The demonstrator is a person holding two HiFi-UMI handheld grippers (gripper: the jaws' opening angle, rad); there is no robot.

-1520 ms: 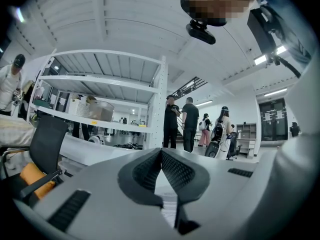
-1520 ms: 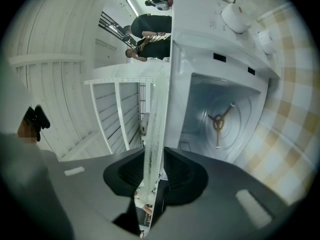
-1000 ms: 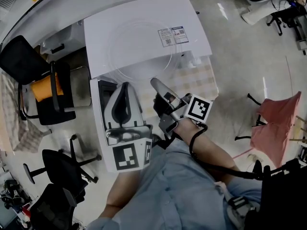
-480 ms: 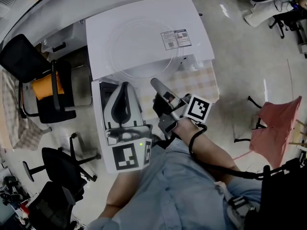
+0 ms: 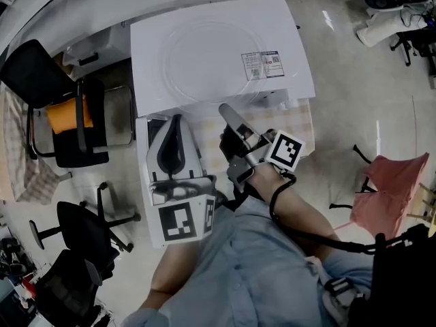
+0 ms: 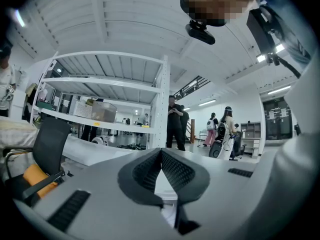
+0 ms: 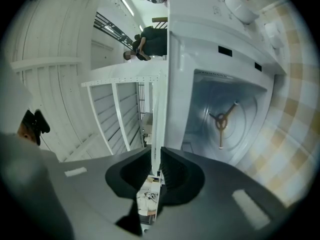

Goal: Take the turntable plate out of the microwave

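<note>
Clamping the turntable plate [image 5: 204,56] by its near rim, the right hand-held gripper [image 7: 154,156] holds it over the microwave [image 5: 294,53].

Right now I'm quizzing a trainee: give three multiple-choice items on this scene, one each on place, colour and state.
1. Where is the plate relative to the microwave? A inside; B over its top; C beside it.
2. The cushion on the chair is: A orange; B green; C blue.
3. The door is: A shut; B missing; C open.
B: the plate's round outline overlies the top. A: orange shows against the black chair. C: the cavity stands exposed in the right gripper view.
</note>
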